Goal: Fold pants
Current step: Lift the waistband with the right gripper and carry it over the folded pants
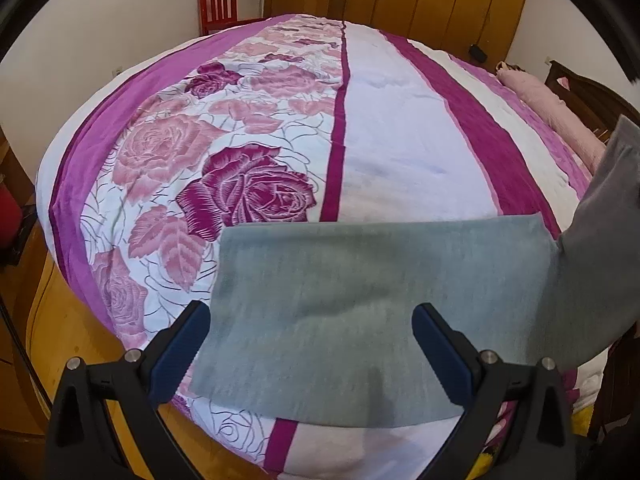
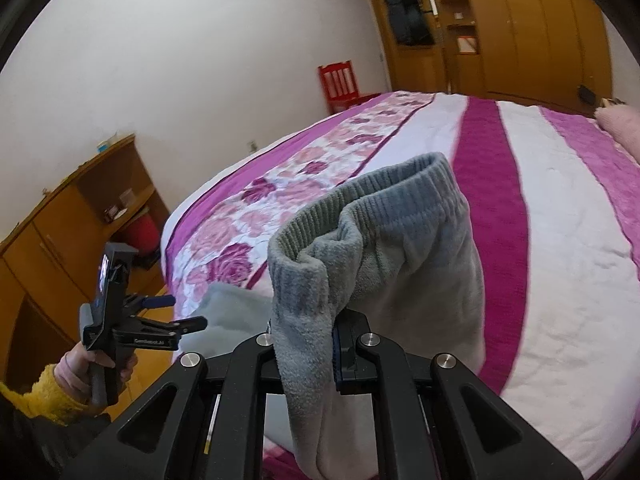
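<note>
Grey fleece pants (image 2: 400,248) are pinched at the ribbed waistband by the right claw (image 2: 320,344), while the left claw (image 1: 310,332) is spread above a leg on the floral bed (image 1: 248,128).

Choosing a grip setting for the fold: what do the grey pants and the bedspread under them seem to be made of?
Grey pants: soft fleece or plush knit, it seems; matte, fuzzy nap, with a ribbed elastic-looking waistband.
Bedspread: probably a velvety plush blanket; short pile with a slight sheen, printed roses and magenta stripes. The exact fibre of either cannot be told.
</note>
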Tool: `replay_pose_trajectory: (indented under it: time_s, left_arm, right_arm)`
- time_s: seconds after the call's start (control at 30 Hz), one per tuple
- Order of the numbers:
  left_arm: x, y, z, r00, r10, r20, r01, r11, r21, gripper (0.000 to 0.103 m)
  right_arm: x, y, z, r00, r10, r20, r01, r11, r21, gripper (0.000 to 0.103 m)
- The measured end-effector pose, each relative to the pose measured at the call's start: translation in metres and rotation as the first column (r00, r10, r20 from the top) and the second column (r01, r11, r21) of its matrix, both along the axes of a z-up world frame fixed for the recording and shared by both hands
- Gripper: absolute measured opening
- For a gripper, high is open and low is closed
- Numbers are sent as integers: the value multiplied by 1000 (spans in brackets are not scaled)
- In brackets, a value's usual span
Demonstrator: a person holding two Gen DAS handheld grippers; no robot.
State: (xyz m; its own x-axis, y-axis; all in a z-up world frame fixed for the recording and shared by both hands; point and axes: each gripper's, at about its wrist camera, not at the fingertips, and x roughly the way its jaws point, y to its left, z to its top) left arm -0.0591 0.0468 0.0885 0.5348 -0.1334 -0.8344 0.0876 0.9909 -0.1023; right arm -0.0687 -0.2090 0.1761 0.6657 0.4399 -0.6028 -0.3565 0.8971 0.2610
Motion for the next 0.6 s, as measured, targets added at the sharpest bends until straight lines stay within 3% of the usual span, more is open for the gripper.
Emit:
replay_pose_trajectory:
  time_s: [0.6]
  left_arm:
    - [-10,35,-1,999,48,8,-48,999,5,103]
  right_arm:
    - [32,105,-12,970,237,-61,-239,971,-27,11]
